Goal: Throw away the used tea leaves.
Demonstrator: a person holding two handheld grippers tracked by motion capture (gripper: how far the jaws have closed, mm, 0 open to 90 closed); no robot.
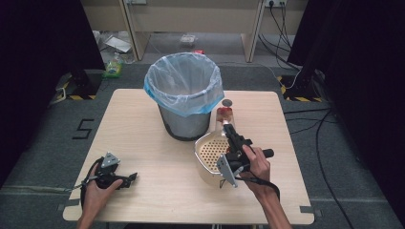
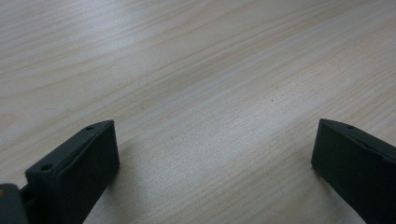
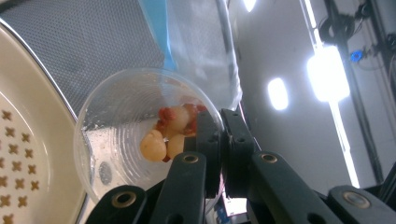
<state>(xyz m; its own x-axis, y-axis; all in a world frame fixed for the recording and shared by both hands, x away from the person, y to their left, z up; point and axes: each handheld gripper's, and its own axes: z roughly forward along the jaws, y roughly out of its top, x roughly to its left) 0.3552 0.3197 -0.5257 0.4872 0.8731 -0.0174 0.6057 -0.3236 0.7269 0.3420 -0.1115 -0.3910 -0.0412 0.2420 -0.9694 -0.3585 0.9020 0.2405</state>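
Observation:
My right gripper (image 1: 229, 129) (image 3: 221, 135) is shut on the rim of a clear plastic cup (image 1: 225, 116) (image 3: 116, 135). The cup lies tipped on its side beside the bin, its mouth toward a cream perforated colander (image 1: 209, 153) (image 3: 18, 140). Pale round pieces with red bits (image 3: 167, 136) sit inside the cup near the jaws. Far off at the table's front left, my left gripper (image 1: 133, 178) (image 2: 215, 135) rests low over bare wood. It is open, with nothing between its jaws.
A mesh waste bin (image 1: 184, 121) (image 3: 93, 42) lined with a clear and blue bag (image 1: 184, 83) (image 3: 201, 46) stands at the table's middle back, close to the cup. A small dark disc (image 1: 227, 102) lies right of the bin. The wooden table (image 1: 143, 143) has cables on the floor to its right.

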